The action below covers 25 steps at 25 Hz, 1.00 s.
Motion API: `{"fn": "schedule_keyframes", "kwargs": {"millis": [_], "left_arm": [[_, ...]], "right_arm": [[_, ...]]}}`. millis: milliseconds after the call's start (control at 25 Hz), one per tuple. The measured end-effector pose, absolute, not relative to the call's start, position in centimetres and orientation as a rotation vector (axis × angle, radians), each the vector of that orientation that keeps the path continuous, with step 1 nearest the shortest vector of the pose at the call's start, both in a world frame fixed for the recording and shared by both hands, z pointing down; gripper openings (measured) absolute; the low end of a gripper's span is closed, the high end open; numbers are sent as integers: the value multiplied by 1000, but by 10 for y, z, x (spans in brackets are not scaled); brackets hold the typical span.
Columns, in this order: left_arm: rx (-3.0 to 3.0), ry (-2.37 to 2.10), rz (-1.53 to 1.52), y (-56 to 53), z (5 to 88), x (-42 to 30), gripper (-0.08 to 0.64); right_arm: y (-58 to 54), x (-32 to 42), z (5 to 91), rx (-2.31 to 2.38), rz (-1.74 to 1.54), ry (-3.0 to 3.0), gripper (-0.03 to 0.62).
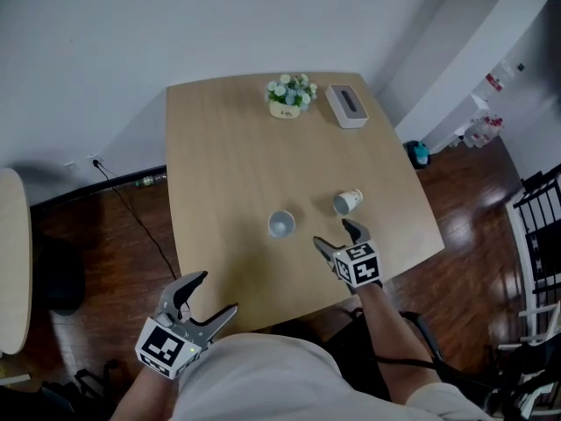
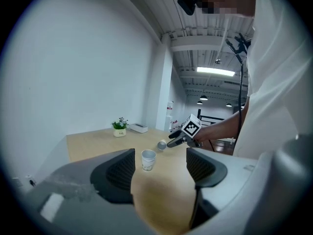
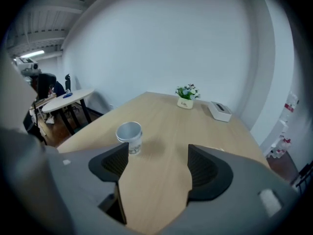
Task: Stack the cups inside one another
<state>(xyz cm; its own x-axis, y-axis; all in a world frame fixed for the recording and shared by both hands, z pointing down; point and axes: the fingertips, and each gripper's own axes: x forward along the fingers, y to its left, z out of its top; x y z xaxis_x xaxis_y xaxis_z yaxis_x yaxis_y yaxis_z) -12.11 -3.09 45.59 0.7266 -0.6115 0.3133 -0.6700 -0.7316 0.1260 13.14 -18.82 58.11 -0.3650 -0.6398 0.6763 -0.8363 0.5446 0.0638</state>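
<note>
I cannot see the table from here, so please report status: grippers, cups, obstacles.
Both grippers open, empty: left gripper at near edge, right gripper by tipped cup. Upright cup apart, not stacked. Plant, box far off.

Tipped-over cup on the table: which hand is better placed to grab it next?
Right. The right gripper hovers just short of the tipped-over cup, its fingers wide apart and empty. The left gripper hangs back at the near corner of the table, farther off and closer to the upright cup.
</note>
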Motion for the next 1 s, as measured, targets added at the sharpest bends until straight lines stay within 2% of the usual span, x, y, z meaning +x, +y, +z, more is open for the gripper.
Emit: {"fn": "schedule_keyframes", "kwargs": {"millis": [240,400,600,680,720,760,800,1000], "left_arm": [[2726,-992,381,-49,446,-78,350],[2692,-1044,387,-65,439,-58,350],[2637,-1095,447,-79,437,-41,350],[2615,-1111,457,-82,438,-34,350],[2606,-1121,457,-85,438,-31,350],[2601,-1132,449,-88,438,-28,350],[2600,-1142,439,-92,437,-24,350],[2591,-1133,474,-103,442,-15,350]], "right_arm": [[-209,219,614,1281,378,-1914,325],[-231,236,629,1257,354,-1884,282],[-261,242,648,1224,278,-1884,159],[-267,246,657,1227,252,-1860,130],[-268,250,659,1239,237,-1844,98],[-270,253,658,1255,224,-1836,35],[-271,256,656,1272,215,-1838,18],[-271,269,638,1290,262,-1914,17]]}}
